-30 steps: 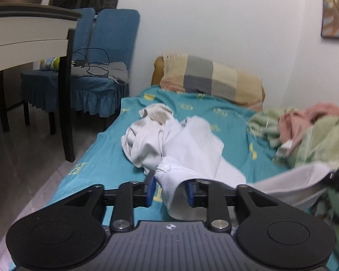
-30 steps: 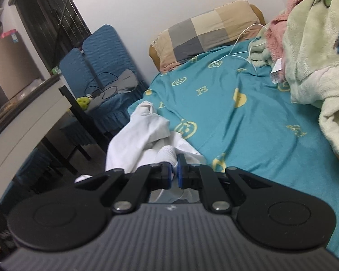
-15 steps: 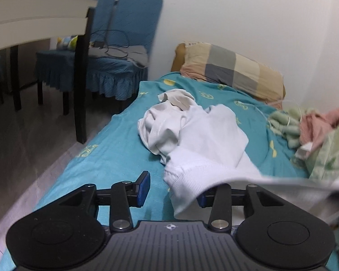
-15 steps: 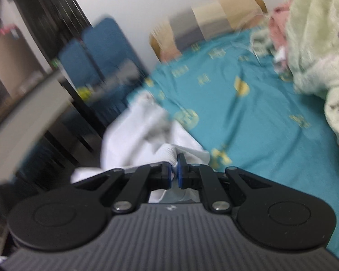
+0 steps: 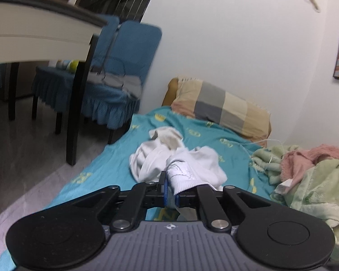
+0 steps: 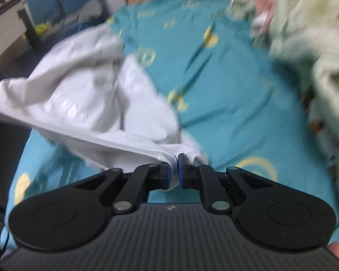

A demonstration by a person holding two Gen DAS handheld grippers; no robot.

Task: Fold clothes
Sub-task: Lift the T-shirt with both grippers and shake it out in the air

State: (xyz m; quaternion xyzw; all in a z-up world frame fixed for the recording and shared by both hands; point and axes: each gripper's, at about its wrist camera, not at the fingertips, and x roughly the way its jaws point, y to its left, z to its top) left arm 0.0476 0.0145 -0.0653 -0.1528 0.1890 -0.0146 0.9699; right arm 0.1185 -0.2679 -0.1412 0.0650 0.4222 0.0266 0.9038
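Observation:
A white garment lies bunched on the teal bed sheet. My left gripper is shut on its ribbed hem, which hangs over the blue pads. In the right wrist view the same garment stretches up and to the left. My right gripper is shut on another edge of it, a taut seam running off to the left. This view is blurred by motion.
A checked pillow lies at the bed's head by the wall. A heap of green and pink blankets fills the right side, also in the right wrist view. Blue chairs and a table stand left, beyond the bed's edge.
My left gripper, open half a second ago, has shut on the garment's hem. My right gripper has kept its hold and swung downward, pulling the cloth taut; the garment has bunched up.

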